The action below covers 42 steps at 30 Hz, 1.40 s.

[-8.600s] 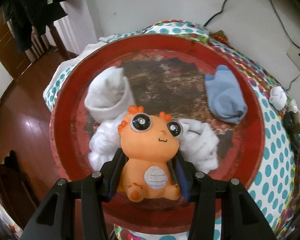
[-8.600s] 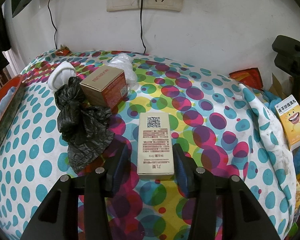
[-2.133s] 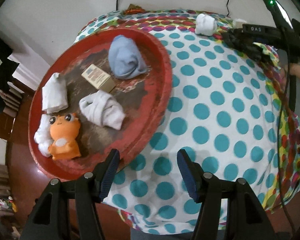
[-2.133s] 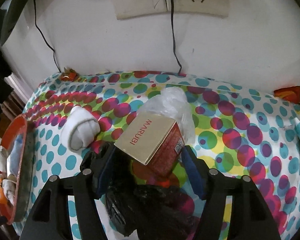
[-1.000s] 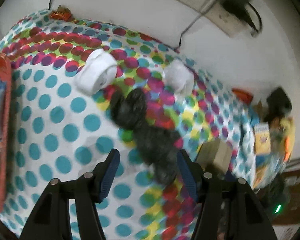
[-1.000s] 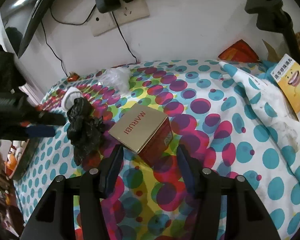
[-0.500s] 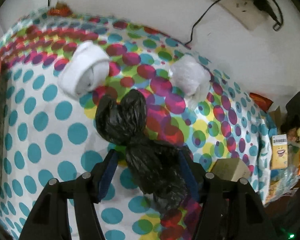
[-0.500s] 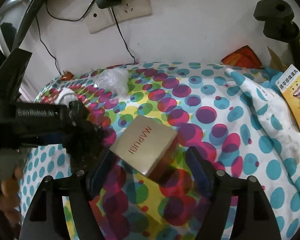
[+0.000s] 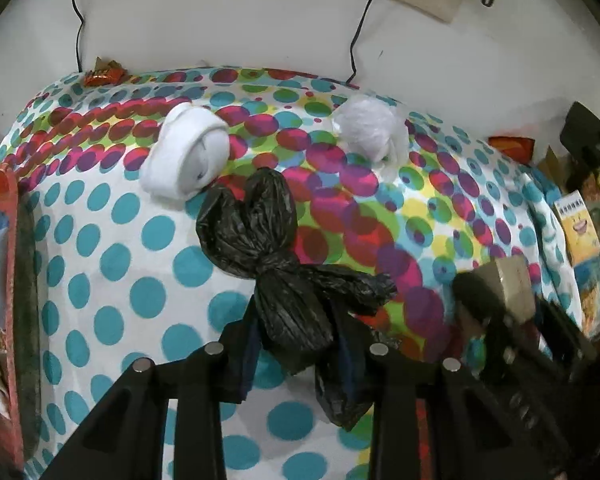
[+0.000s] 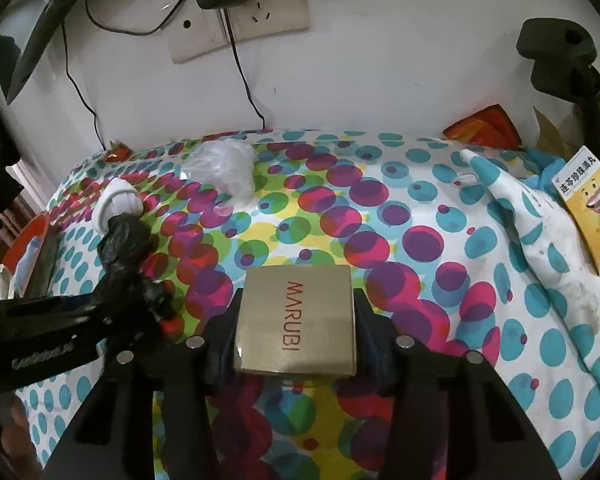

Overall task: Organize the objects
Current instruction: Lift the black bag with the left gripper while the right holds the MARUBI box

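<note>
A knotted black plastic bag (image 9: 260, 236) lies on the polka-dot cloth (image 9: 112, 264). My left gripper (image 9: 298, 348) points down at it, its jaws closing, with the bag's lower bulge pinched between the pads. A gold box marked MARUBI (image 10: 296, 312) sits between the fingers of my right gripper (image 10: 296, 332). Those jaws are closing too, and the pads touch both sides of the box. In the left wrist view the same box (image 9: 508, 280) shows at the right, held in the other gripper. In the right wrist view the black bag (image 10: 126, 240) is at the left.
A rolled white sock (image 9: 186, 156) and a crumpled clear plastic bag (image 9: 370, 130) lie near the wall. The red tray (image 9: 4, 240) with socks is at the left edge. A yellow carton (image 10: 590, 200) and a black stand (image 10: 560, 56) are at the right. Cables hang from wall sockets.
My left gripper has come down and closed around the black bag. My right gripper has closed on the gold box, which now sits square between its fingers.
</note>
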Each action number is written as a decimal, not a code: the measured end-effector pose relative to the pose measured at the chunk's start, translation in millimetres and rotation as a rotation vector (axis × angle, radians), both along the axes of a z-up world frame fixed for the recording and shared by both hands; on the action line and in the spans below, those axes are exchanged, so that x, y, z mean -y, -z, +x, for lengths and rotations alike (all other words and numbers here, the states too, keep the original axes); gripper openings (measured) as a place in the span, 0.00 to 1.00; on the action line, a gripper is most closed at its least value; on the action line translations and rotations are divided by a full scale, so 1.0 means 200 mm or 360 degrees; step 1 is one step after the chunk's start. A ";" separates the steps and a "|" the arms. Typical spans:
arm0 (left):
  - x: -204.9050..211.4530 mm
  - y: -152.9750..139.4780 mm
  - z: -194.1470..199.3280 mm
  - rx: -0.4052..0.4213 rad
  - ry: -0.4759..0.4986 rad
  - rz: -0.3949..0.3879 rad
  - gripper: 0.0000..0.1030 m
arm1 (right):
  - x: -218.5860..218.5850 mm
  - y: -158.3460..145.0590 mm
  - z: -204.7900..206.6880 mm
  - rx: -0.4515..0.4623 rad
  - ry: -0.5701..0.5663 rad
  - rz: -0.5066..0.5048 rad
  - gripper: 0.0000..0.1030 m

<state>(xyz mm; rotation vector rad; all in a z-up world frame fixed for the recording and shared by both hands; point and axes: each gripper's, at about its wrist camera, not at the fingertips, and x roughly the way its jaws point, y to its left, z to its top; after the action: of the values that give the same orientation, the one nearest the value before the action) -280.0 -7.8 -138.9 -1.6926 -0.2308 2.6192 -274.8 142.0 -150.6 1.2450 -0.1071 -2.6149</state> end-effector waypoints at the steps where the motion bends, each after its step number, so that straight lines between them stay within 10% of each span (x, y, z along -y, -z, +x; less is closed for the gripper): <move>1: -0.03 0.00 0.02 -0.0004 0.0011 0.0003 0.32 | 0.00 0.00 0.00 -0.0001 -0.0002 0.0001 0.43; 26: 0.12 -0.06 0.47 -0.0007 0.0237 -0.0071 0.25 | 0.02 0.00 0.06 0.0008 -0.0052 0.0076 0.43; 35: 0.14 -0.07 0.44 0.0103 0.0154 0.0078 0.56 | 0.03 0.00 0.05 0.0012 -0.0051 0.0079 0.45; 42: 0.12 -0.02 0.34 0.0097 0.0057 0.0042 0.57 | 0.03 0.00 0.05 0.0013 -0.0050 0.0072 0.46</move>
<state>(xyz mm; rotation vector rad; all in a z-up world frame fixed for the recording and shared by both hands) -212.3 -31.6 -135.9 -1.7528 -0.2322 2.5307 -265.2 135.1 -150.1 1.2622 -0.0300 -2.5995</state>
